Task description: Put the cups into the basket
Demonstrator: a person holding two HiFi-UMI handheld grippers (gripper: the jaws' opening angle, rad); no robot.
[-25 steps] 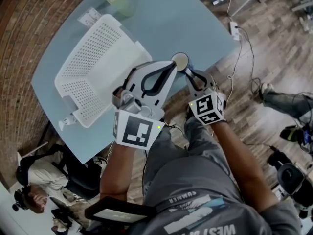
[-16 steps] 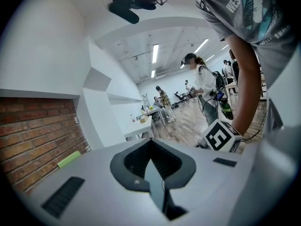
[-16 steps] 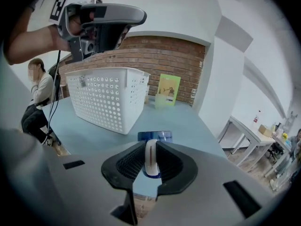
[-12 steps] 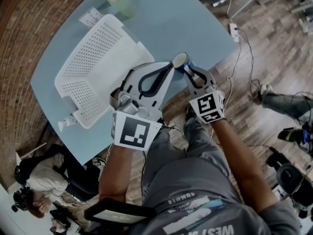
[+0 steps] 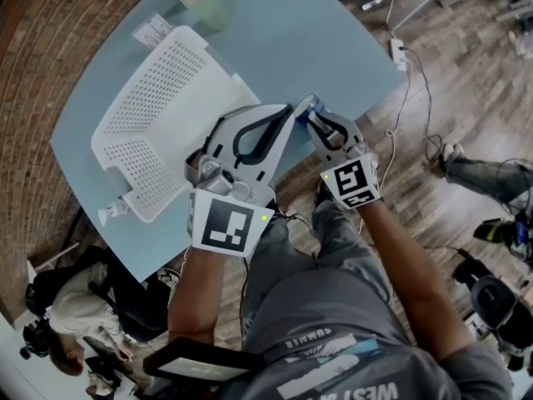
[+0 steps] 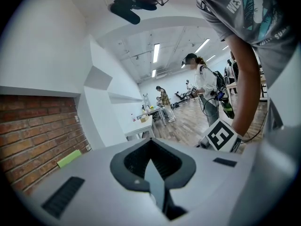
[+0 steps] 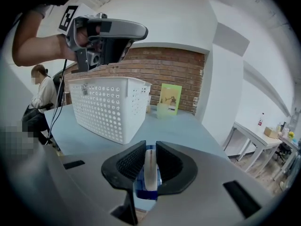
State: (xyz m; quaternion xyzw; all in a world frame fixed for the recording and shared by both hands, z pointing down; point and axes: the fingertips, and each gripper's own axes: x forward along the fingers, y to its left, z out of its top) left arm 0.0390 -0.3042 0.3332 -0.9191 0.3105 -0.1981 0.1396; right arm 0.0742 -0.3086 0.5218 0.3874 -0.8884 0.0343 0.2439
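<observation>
Head view: dim, low contrast, barrel distortion twd edges. Gripper views: fisheye, black vignette at all corners. Left gripper view: ceiling strip lights at 12 o'clock, bright src. Right gripper body and cup at 6 o'clock: soft focus.

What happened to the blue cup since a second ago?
The right hand-held gripper, clamped on the rim of the blue cup, lifted it a little and tipped it, so its blue side now shows instead of its round mouth. The white basket and the left hand-held gripper stayed put.
</observation>
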